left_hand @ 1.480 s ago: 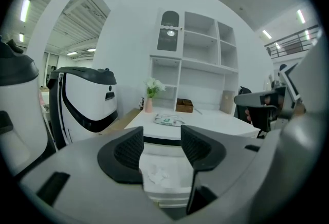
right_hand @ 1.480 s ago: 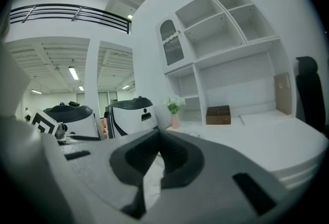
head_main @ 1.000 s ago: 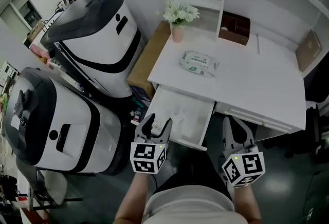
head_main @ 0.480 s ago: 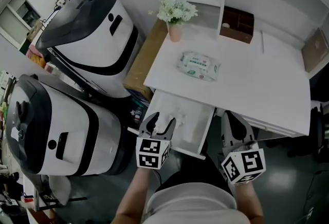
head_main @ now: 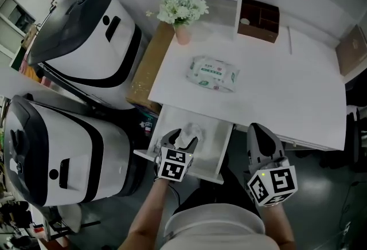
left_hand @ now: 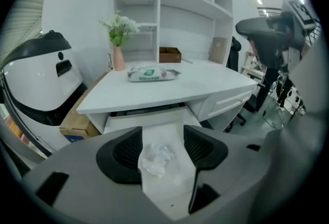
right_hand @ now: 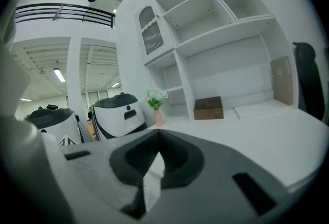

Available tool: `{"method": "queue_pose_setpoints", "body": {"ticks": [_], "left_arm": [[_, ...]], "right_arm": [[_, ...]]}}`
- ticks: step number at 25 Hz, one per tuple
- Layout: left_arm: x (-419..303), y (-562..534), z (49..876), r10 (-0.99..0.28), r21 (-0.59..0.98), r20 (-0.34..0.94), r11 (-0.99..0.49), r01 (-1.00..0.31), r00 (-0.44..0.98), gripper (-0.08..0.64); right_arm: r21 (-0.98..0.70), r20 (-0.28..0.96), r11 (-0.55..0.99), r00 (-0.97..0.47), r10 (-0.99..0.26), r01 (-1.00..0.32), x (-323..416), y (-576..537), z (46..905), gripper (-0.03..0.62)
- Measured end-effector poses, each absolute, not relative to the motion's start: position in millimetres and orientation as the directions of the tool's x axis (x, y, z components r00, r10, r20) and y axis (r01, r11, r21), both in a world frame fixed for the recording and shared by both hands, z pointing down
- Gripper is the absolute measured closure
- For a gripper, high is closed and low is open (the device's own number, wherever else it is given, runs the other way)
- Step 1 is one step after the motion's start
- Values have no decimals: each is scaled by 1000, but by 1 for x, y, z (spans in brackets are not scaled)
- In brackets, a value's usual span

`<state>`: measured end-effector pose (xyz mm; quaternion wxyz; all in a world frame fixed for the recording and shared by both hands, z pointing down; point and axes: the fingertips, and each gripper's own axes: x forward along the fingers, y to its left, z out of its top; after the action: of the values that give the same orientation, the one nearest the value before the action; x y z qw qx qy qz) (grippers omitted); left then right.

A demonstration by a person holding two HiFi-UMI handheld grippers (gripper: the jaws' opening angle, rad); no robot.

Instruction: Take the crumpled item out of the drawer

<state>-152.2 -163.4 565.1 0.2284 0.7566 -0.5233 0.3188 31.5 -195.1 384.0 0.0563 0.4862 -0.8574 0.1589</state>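
Two grippers: left gripper (left_hand: 162, 135) jaws opening, straddling crumpled item (left_hand: 154, 159); right gripper (right_hand: 159, 138) jaws together, empty.
Drawer (head_main: 212, 143): open; item inside, ungrasped.

Nothing readable anywhere, tbh. Only a green-and-red printed label on the wipes pack (head_main: 213, 73), midway between the counter's (head_main: 298, 100) front and back edges, way too blurry to make out.

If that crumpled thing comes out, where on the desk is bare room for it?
The desk is bare across its right half, from the wipes pack to the right edge, in front of the wooden box. Tightest: back left, around the flower vase.
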Motion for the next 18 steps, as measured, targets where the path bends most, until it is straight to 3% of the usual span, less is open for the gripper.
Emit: {"method": "queue_pose_setpoints", "body": {"ticks": [11, 18], "left_arm": [[-142, -170, 647, -429, 33, 874, -414, -910, 227, 312], [-140, -174, 670, -358, 9, 913, -459, -888, 194, 310]], "right_arm": [[-250, 292, 450, -510, -809, -857, 40, -214, 398, 591], [-265, 317, 439, -508, -801, -859, 42, -215, 411, 591]]}}
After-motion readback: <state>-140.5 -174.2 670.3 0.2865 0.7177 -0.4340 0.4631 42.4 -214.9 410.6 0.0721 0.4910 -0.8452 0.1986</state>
